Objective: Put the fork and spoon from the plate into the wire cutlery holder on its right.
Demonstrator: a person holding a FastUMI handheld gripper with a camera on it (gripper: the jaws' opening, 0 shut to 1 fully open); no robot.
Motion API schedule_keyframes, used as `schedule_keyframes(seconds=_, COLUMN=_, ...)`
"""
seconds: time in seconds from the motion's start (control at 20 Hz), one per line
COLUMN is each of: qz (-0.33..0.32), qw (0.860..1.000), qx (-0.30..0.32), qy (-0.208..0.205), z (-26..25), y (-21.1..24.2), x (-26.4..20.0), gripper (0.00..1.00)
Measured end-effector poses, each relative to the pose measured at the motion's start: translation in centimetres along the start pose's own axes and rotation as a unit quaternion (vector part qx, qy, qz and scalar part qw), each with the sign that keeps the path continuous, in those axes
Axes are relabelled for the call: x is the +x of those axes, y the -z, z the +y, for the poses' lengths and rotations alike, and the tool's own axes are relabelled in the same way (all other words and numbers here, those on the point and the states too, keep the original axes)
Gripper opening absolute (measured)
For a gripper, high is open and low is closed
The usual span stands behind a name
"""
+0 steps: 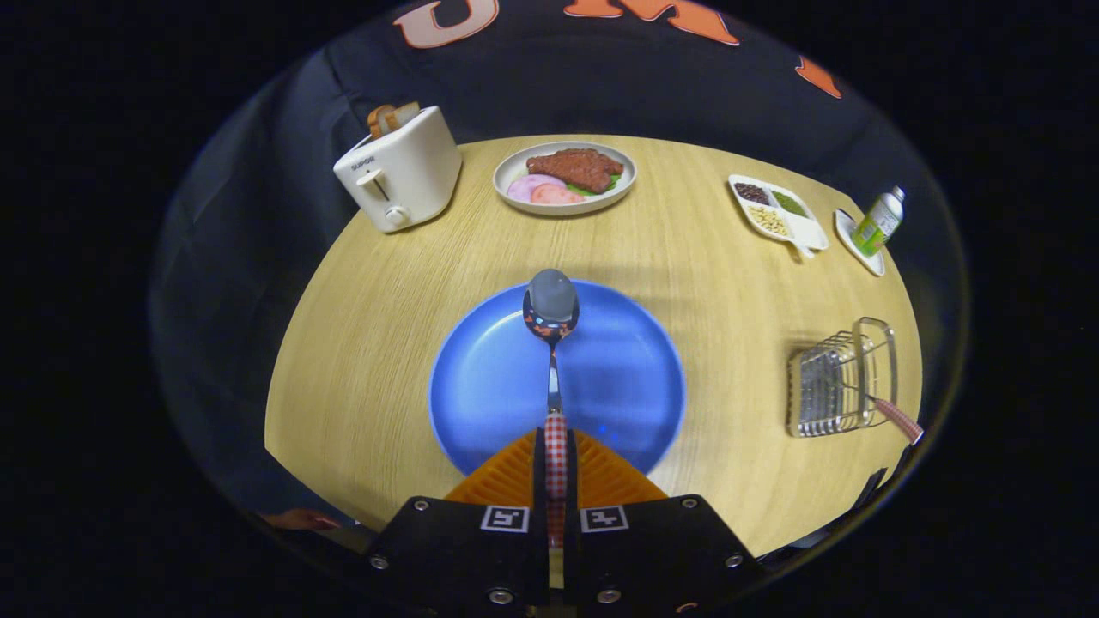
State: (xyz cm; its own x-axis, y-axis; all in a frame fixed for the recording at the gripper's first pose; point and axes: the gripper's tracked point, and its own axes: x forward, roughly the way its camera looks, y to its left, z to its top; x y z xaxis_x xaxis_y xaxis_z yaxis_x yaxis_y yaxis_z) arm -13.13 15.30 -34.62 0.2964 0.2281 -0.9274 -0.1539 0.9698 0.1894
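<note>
My gripper (556, 455) is shut on the spoon (551, 343), both orange fingers (506, 476) pressing its red-checked handle. The spoon's shiny bowl points away from me and hangs over the blue plate (481, 386), which lies on the wooden table just ahead of the fingers. The wire cutlery holder (841, 378) stands to the right of the plate. A utensil with a red-checked handle (897, 419) sticks out of the holder toward the table's edge; whether it is the fork I cannot tell, as its head is hidden among the wires.
A white toaster (402, 172) with bread stands at the far left. A plate of meat and ham (565, 176) sits beyond the blue plate. Far right are a divided dish of beans (777, 210) and a small bottle (880, 223) on a saucer.
</note>
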Motion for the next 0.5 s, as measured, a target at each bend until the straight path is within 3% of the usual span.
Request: schedule_keyframes(seconds=0.5, qz=0.026, qw=0.997, qx=0.028, qy=0.068, z=-12.7, y=-0.6, x=-7.6, gripper=0.07)
